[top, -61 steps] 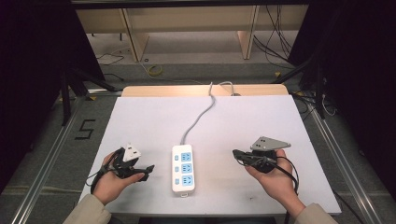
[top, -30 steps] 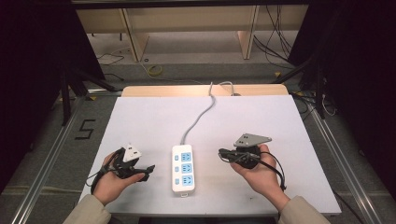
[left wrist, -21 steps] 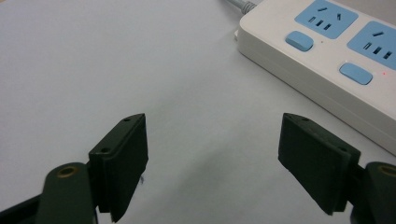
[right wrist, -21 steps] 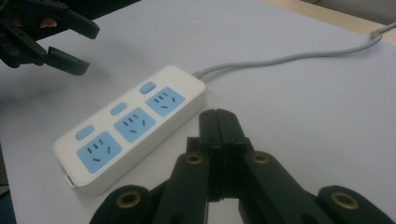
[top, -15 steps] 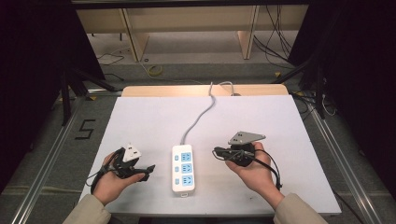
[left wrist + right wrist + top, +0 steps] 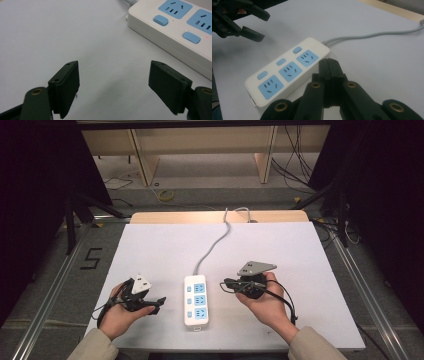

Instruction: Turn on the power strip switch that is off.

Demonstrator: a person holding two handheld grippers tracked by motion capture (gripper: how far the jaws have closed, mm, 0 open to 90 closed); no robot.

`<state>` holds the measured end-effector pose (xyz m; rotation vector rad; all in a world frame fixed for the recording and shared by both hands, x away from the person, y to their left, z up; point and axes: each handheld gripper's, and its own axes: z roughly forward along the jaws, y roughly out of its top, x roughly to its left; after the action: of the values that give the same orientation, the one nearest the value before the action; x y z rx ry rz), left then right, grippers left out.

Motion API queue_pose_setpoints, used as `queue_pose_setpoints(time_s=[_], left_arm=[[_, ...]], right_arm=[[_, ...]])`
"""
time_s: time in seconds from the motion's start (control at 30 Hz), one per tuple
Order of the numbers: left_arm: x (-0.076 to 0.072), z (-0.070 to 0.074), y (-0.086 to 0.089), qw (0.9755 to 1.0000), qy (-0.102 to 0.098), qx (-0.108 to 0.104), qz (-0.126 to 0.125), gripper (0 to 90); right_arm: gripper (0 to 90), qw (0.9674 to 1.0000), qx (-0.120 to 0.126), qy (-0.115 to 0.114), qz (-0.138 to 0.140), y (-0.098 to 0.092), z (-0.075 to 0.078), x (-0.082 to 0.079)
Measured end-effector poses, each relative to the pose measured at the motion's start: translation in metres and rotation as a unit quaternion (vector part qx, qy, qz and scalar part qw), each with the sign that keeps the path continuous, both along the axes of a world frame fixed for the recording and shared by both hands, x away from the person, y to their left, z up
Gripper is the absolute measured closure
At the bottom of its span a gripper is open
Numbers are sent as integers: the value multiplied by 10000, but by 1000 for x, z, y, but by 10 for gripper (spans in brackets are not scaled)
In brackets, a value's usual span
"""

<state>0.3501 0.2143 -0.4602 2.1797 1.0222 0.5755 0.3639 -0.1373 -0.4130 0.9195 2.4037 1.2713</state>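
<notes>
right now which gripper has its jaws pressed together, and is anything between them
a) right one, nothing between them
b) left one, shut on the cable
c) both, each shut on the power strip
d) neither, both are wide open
a: the right gripper shows its two black jaws pressed flat together with nothing between, beside the power strip, while the left gripper stands wide open over bare table.

Bright, even light on the table (image 6: 150,245) (surroundings dark), soft shadows.

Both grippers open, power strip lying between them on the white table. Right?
Not quite. The right gripper is shut, jaws pressed together with nothing between, per the right gripper view. The left gripper is open, and the power strip does lie between them on the white table.
</notes>
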Motion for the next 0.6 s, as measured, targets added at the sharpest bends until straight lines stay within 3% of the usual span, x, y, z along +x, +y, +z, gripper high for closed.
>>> queue_pose_setpoints(time_s=[0.6], left_arm=[[0, 1, 1, 10000, -37, -6, 13, 244]], right_arm=[[900, 10000, -36, -3, 7, 7, 4, 6]])
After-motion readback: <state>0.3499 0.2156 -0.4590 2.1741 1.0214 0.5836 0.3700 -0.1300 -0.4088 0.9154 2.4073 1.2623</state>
